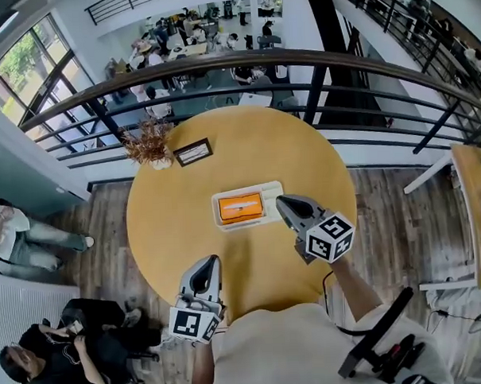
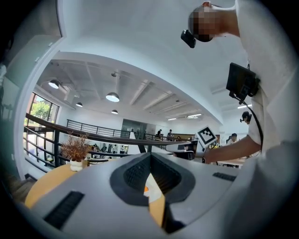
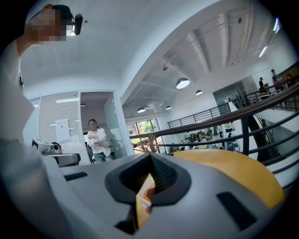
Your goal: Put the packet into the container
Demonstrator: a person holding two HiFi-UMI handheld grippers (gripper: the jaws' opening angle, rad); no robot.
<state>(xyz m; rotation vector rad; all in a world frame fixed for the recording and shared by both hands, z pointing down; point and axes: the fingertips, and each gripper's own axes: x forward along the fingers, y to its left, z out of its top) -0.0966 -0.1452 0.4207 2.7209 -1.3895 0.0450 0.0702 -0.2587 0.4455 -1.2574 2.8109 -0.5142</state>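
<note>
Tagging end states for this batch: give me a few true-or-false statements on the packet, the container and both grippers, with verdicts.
1. The orange packet lies inside the white container. True.
2. The right gripper is clamped on the packet. False: its jaws are shut and empty, beside the container's right end.
3. The left gripper hangs over the container. False: it is at the near edge of the table, apart from the container, jaws together.
4. A potted dry plant stands near the table's far left edge. True.
</note>
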